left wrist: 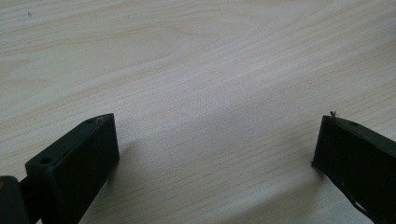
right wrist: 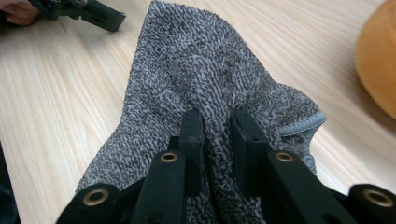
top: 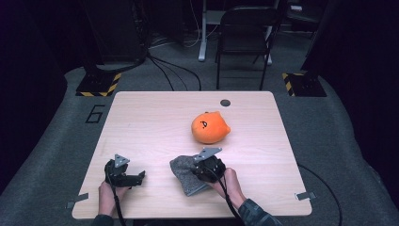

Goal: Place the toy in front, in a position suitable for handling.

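A: Where does the grey knitted cloth [top: 187, 175] lie?

B: On the near part of the desk [top: 155, 122], a little right of the middle, just in front of the person. It looks like a speckled grey towel or rag, bunched up, with its long axis running from the near edge away and to the left in the high view. The orange plush toy [top: 210, 127] sits farther back and to the right, apart from the cloth.

A: Which tool is on it?

B: The right tool [right wrist: 216, 126]. In the right gripper view its jaws stand narrow, with a fold of the cloth [right wrist: 196, 79] pinched between them, and the fabric rises into a ridge there. The rest of the cloth spreads forward from the jaws, away from the hand.

A: And the left tool?

B: The left tool [top: 136, 178] rests low over bare desk to the left of the cloth, near it but not touching. Its jaws stand wide with nothing between them.

A: So what does the next move turn on?

B: I judge the free edge lies toward the left tool, so that one is nearer to take the far corner.
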Motion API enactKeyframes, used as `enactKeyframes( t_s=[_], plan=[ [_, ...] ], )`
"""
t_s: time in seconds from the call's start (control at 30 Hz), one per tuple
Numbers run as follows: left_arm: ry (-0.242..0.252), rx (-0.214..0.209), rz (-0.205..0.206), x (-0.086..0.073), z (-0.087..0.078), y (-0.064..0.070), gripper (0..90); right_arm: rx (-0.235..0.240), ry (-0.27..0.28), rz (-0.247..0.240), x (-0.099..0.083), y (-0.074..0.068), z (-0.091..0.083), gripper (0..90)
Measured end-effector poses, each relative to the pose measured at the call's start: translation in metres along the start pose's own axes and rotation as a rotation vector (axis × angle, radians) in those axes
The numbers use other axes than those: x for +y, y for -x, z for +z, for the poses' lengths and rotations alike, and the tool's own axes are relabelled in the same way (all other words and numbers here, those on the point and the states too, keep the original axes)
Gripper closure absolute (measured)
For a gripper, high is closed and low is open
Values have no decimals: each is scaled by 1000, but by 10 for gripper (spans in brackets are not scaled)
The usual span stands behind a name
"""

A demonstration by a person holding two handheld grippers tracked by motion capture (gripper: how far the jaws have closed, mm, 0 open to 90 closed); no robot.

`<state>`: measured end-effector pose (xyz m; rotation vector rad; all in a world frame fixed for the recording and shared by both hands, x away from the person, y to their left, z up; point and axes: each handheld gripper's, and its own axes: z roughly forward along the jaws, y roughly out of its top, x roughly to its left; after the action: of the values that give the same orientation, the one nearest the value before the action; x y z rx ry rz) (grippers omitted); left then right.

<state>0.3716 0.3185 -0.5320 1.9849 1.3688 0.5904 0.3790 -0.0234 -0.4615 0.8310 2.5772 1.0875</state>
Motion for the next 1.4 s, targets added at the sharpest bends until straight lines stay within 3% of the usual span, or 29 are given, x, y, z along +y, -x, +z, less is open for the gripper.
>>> enactKeyframes(
  t_s=[0.3,0.77,1.1,1.4],
  plan=[
    [0,0,0,0,0,0,0,-36,7,16,-12,16,-24,755],
    [0,0,0,0,0,0,0,-115,9,96,-39,47,-56,754],
    [-1,0,1,0,0,0,0,-207,31,178,-61,79,-86,750],
    [0,0,0,0,0,0,0,-272,35,238,-76,103,-100,748]
  ],
)
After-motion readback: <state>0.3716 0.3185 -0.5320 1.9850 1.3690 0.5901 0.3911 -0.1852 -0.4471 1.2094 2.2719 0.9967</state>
